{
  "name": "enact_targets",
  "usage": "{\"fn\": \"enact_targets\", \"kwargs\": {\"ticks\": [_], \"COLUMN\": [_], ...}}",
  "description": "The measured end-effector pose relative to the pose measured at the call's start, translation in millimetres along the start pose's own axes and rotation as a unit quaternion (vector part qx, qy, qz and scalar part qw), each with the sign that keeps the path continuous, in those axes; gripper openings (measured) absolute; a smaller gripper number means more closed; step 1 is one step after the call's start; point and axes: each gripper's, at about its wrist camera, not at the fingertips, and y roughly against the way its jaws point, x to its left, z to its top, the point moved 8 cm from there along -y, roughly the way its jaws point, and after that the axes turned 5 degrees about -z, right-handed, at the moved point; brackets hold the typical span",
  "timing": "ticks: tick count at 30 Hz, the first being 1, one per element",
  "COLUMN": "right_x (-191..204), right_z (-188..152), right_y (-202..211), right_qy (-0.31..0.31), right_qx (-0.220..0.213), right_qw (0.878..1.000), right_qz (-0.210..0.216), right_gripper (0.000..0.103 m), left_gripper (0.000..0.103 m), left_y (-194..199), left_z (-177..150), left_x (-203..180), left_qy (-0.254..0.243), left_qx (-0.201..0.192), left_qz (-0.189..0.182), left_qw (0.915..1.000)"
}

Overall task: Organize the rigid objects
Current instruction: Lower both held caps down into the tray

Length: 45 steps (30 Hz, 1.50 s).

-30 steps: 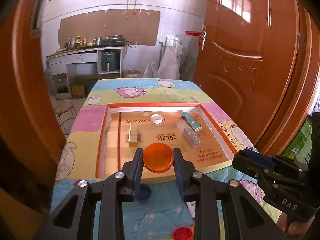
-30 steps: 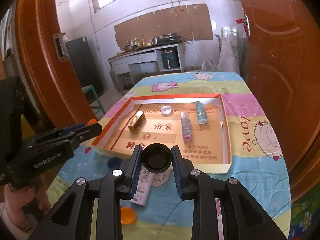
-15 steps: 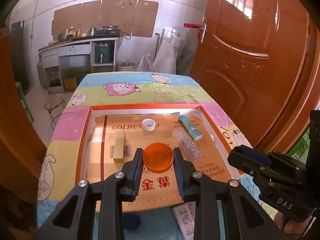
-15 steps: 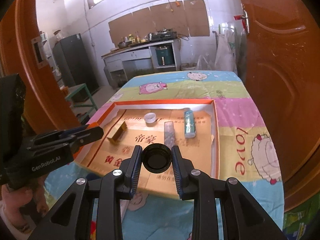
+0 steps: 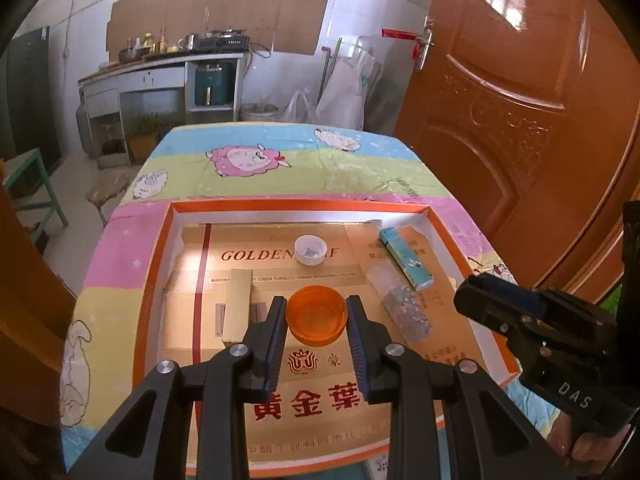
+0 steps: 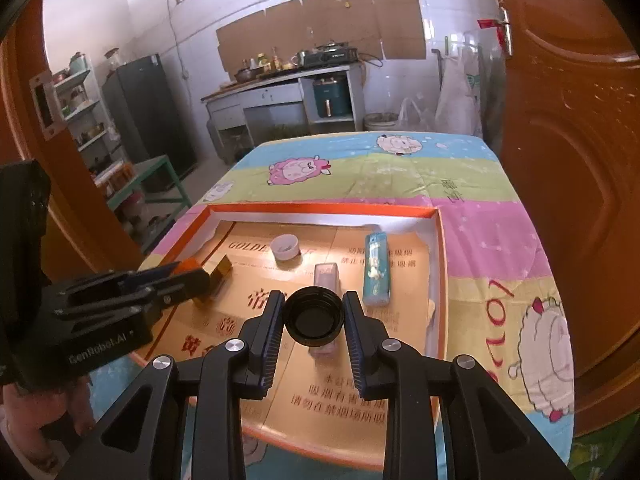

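- The left gripper (image 5: 316, 316) holds an orange cap (image 5: 317, 315) pinched by its rim, open side up, above the near middle of the shallow box (image 5: 152, 280) on the surface.
- The right gripper (image 6: 313, 317) grips a black cap (image 6: 313, 316) the same way, over the box's near part.
- Gripping across the rim keeps each cap level for setting down.
- Already in the box: white cap (image 5: 310, 249), lighter (image 5: 406, 258), gold pack (image 5: 238, 304), which suggests it is the collecting place.
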Motion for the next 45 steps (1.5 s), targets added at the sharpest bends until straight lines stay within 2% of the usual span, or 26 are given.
{"fn": "enact_targets", "kwargs": {"ticks": [30,45], "right_x": [-18,-8], "right_z": [31,54], "right_y": [-43,-106], "right_qy": [0.035,0.071], "right_qx": [0.018,0.068], "right_qw": [0.999,0.995], "right_qz": [-0.008,0.004], "right_gripper": [0.03,0.03], "left_gripper": [0.03,0.03], "left_y": [-41,-57], "left_z": [0,-6], "left_x": [7,10], "left_qy": [0.001,-0.002], "left_qx": [0.035,0.051], "left_qz": [0.007,0.005], "left_qw": [0.9994,0.9987]}}
